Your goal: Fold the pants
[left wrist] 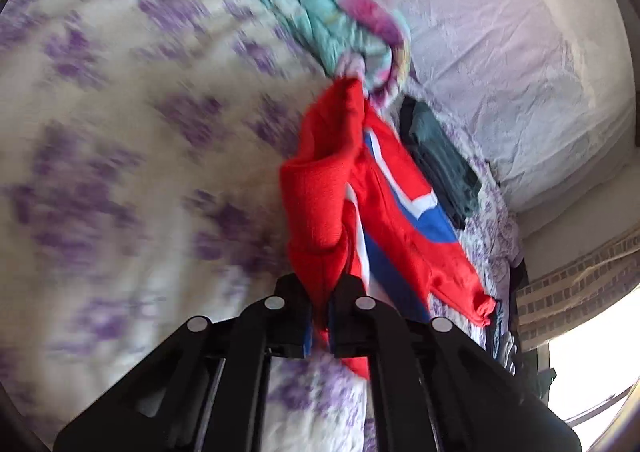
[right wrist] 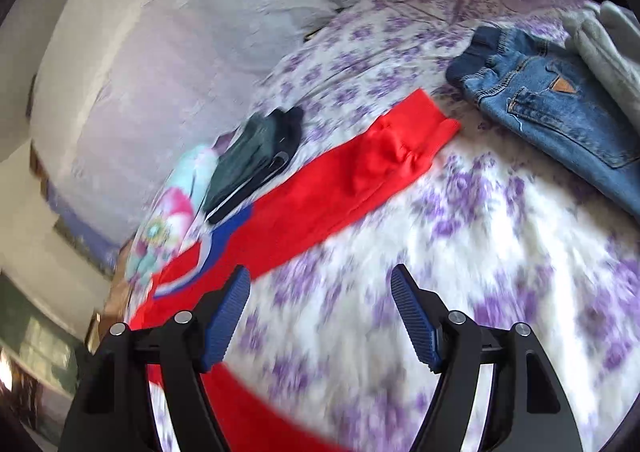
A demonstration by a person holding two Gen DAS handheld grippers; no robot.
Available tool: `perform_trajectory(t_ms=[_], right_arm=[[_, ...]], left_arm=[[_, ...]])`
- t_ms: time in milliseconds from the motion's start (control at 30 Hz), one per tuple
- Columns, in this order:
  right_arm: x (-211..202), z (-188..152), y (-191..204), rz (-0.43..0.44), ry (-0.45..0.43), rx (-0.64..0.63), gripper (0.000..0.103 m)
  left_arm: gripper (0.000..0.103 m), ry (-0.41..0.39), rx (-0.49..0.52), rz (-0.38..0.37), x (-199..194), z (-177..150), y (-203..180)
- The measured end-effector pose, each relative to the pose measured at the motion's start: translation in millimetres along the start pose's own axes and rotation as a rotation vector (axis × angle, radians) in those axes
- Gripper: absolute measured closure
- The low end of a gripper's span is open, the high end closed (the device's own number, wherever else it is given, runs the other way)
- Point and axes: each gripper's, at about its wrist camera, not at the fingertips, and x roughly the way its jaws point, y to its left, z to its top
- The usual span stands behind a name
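my left hand-held gripper (left wrist: 320, 316) is clamped on the red pants (left wrist: 340, 188), while my right hand-held gripper (right wrist: 320, 316) gapes wide above the bed (right wrist: 460, 252), pants to its left.

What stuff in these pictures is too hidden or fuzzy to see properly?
- Red pants, left wrist view: the shut left gripper covers the pinched edge.
- Red pants, right wrist view: the bottom edge cuts them off, and the open right gripper hides part.
- Jeans, right wrist view: legs cut off by the right edge; patch too small to read.
- Flowered bedspread, both views: smeared by motion blur.
- Dark folded clothes: too blurred to identify.
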Motion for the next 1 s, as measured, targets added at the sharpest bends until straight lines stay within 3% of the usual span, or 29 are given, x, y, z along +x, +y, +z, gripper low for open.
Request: perform_trajectory(t_ms=[133,233,300,367,433,500,600,733,800,833,867,900,933,967,1000], right_arm=[[-42,-18,11,-0.049,0.08,-0.113,0.025],[-72,-29,5,-0.061,0.13,-0.086,0.025],[-90,-39,-1,-0.077,0.148,-0.067,0.025],[-103,-53,-11,-0.102,0.172,-0.047,0.025],[-106,-71,-21,-0.091,0.207,-0.008,0.025],[-101,-89,-35,-0.056,0.235,0.04,0.026],[-93,-104,-37,-0.054,0.2,0.005,0.024],[-71,-111,-21,0.017,0.223,-0.036,0.025],[-62,-114,-11,-0.011,0.21,-0.103,0.027],[-59,-114,-5,-0.019,0.201,-0.14,0.03],[-57,-114,-4,-0.024,0.191,-0.154,0.047],[-56,-113,-6,-0.011,0.181,-0.144,0.072],[-53,-112,-11,0.033,0.198,-0.114,0.079],[-53,-112,-14,0.05,0.2,-0.092,0.085],[-53,-110,-15,0.052,0.19,-0.089,0.087]], left_arm=[[0.099,-0.021,-0.032,0.012,-45,7,25],[0.099,-0.004,-0.025,0.07,-44,-3,44],[0.097,0.015,-0.045,0.059,-33,-11,60],[0.097,0.016,-0.115,-0.004,-28,-13,77],[0.094,0.001,-0.116,-0.034,-32,-10,78],[0.095,0.013,-0.117,-0.015,-29,-11,79],[0.093,0.011,-0.09,0.0,-29,-12,75],[0.075,0.013,-0.083,-0.016,-28,-11,69],[0.065,0.007,-0.061,0.009,-24,-12,60],[0.063,0.003,-0.05,0.028,-23,-13,56],[0.061,-0.003,-0.037,0.053,-21,-13,51],[0.061,-0.005,-0.031,0.067,-20,-13,49],[0.062,-0.008,-0.02,0.094,-18,-12,46],[0.068,-0.012,-0.019,0.111,-18,-13,44],[0.085,-0.016,-0.024,0.135,-18,-13,44]])
